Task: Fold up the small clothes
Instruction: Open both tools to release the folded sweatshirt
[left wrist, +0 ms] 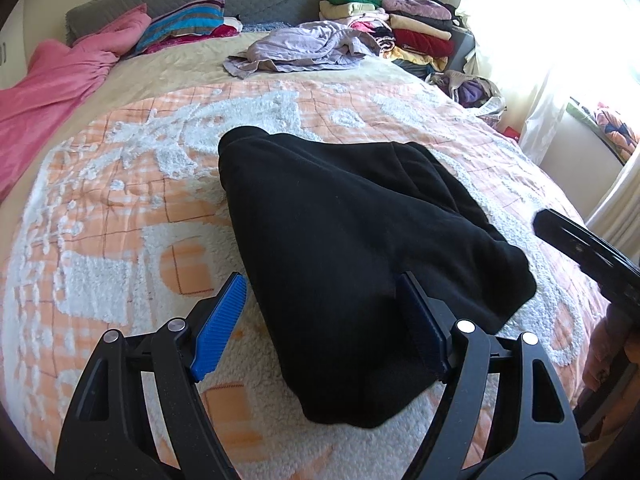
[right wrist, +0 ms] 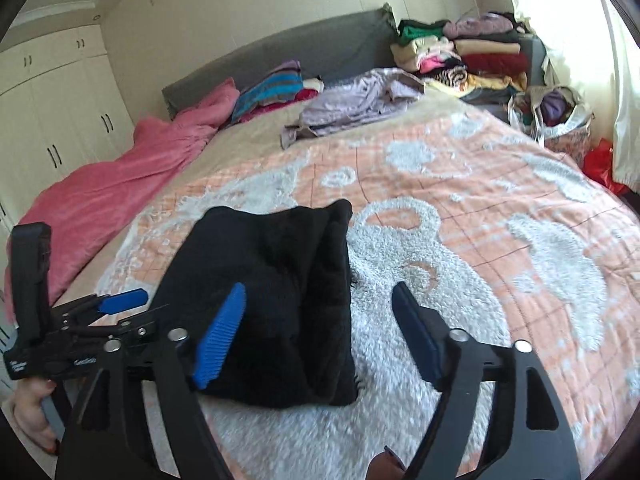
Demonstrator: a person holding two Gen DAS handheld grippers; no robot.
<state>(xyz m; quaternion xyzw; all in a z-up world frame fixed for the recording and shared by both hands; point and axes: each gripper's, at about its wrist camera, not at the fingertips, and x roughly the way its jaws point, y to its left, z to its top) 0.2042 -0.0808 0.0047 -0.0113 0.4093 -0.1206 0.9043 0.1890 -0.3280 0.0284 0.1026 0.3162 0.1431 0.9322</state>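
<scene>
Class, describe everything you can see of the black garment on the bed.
The black garment looks like soft, fleecy fabric, folded into a thick, compact bundle with layered edges along one side. It lies flat on the orange-and-white bedspread, near the bed's foot. Both grippers' jaws stand open; neither grips it.

A: Daylight, strong, from the window [left wrist: 560, 20] at right. Curtain [right wrist: 568, 8] blown out to white in both views.

B: Bed [left wrist: 120, 184] evenly lit, soft shadows only. Black garment [left wrist: 340, 240] reads as near-solid black; folds barely show.

A: Fisheye bend heavy at the edges, dark corners round the frame. Headboard [right wrist: 320, 52] curves.

B: Left view sharp. Right view softer, slight blur on the fleece near the bottom; far clothes pile [right wrist: 460, 56] hazy from glare.
</scene>
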